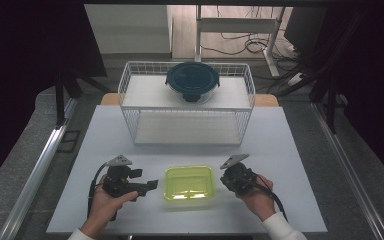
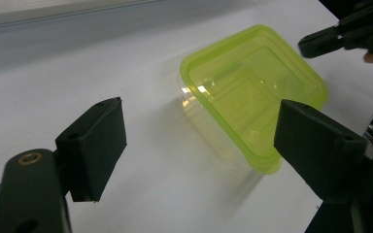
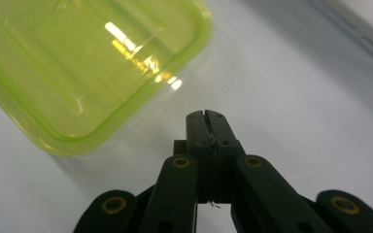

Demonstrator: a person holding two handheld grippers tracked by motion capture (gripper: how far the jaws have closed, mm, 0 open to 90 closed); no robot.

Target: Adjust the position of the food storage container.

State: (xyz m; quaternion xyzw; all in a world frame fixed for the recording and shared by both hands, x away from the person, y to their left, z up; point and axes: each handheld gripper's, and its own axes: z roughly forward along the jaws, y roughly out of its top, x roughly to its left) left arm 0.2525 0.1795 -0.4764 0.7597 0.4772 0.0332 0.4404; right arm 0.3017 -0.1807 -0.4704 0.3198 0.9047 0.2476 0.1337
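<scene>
A clear plastic box with a yellow-green lid (image 1: 189,183) (image 2: 253,90) (image 3: 85,63) rests on the white table near its front edge. My left gripper (image 1: 150,186) (image 2: 201,145) sits just left of the box, jaws wide open and empty, pointing at it. My right gripper (image 1: 225,179) (image 3: 205,116) is just right of the box, its jaws pressed together with nothing between them. In the left gripper view the tip of the right gripper (image 2: 320,41) shows beyond the box's far corner.
A white wire basket shelf (image 1: 186,102) stands at the back of the table, with a round container with a dark blue lid (image 1: 193,81) on its top tier. The white table (image 1: 130,135) has bare room between shelf and box.
</scene>
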